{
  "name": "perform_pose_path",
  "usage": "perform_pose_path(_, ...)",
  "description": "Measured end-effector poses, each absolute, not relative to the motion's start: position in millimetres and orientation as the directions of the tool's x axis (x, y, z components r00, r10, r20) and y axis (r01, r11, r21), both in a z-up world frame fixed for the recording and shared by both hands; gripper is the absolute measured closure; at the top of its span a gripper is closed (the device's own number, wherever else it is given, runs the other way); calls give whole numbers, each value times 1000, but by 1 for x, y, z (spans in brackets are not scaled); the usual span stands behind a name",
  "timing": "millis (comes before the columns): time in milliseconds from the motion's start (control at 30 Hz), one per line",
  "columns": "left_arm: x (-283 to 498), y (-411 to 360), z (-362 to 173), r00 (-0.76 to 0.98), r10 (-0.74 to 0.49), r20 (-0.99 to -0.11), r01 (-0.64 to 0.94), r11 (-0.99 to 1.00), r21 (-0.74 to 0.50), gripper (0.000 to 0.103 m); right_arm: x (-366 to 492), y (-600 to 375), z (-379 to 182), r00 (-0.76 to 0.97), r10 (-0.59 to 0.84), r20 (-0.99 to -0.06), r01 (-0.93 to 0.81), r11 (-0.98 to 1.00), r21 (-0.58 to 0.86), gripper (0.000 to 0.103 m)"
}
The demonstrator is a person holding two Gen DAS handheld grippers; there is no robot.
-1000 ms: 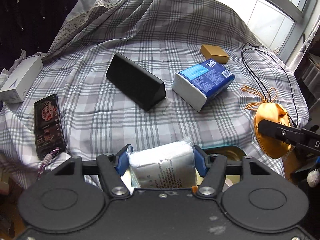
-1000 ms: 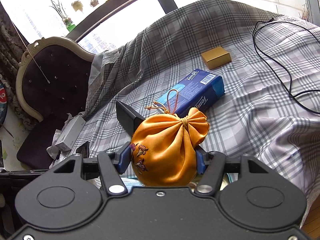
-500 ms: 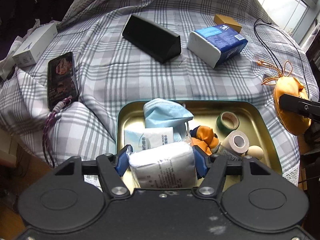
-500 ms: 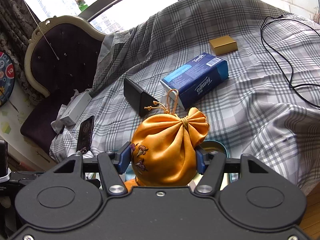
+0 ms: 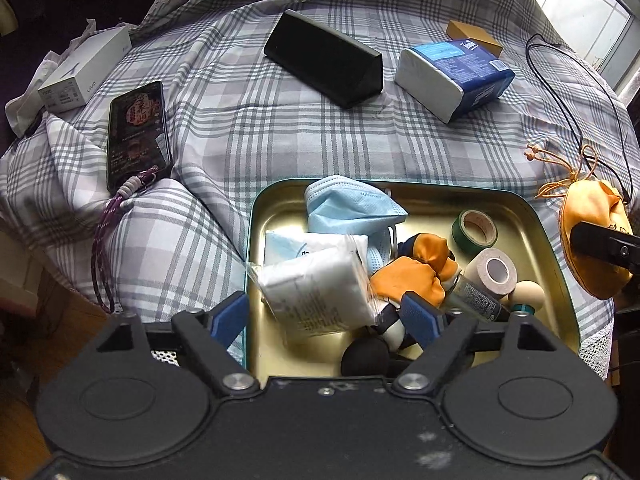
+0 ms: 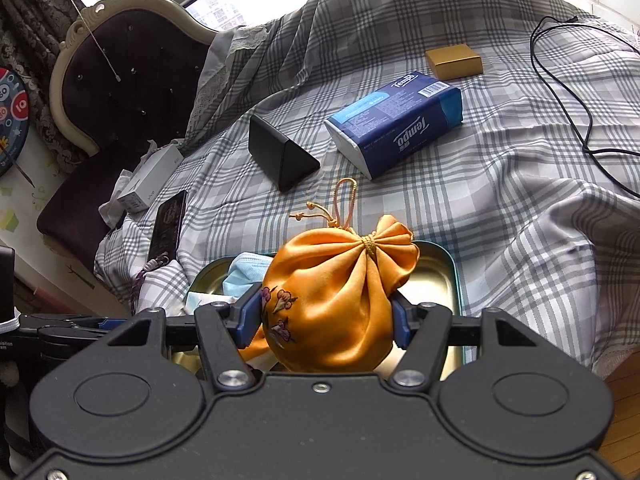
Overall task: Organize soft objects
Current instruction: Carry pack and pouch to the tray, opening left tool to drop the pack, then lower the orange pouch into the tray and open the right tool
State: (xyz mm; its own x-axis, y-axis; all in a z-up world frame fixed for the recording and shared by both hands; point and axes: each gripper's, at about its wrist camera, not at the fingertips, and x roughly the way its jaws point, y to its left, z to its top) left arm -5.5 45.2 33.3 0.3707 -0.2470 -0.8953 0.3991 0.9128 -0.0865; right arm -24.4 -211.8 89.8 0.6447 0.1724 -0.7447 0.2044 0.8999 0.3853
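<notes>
My left gripper (image 5: pixel 324 314) hangs over the gold tin tray (image 5: pixel 280 208), and its jaws are opening. The white tissue pack (image 5: pixel 320 292) in clear wrap lies tilted between the fingers, free of both pads, on the tray's other contents. A blue face mask (image 5: pixel 352 204), an orange cloth (image 5: pixel 412 276) and tape rolls (image 5: pixel 494 270) lie in the tray too. My right gripper (image 6: pixel 325 318) is shut on the orange drawstring pouch (image 6: pixel 336 292) just above the tray's (image 6: pixel 436 276) right end. In the left wrist view the pouch (image 5: pixel 592 232) shows at the right edge.
On the plaid cloth beyond the tray lie a blue tissue pack (image 5: pixel 456 74), a black triangular case (image 5: pixel 324 62), a phone (image 5: pixel 136 132), a white box (image 5: pixel 84 68), a gold box (image 5: pixel 474 36) and a black cable (image 5: pixel 560 92). A dark chair (image 6: pixel 120 80) stands at the left.
The left gripper came down over the tray, then its jaws spread and the white pack slipped free and tipped into the tray. The right gripper carried the pouch closer over the tray.
</notes>
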Motion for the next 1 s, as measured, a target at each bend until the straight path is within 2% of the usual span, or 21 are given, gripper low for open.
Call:
perform_pose_path(700,-11,45,32,363,-264,-893,393,913,-110,18,-27,-192,87,611,212,-763,137,921,365,43)
perform_pose_path(1000,-11,46,32,367,-262,-893,393,913,-106,18,-29,-174,88,600,224,-768,45,949,312,40)
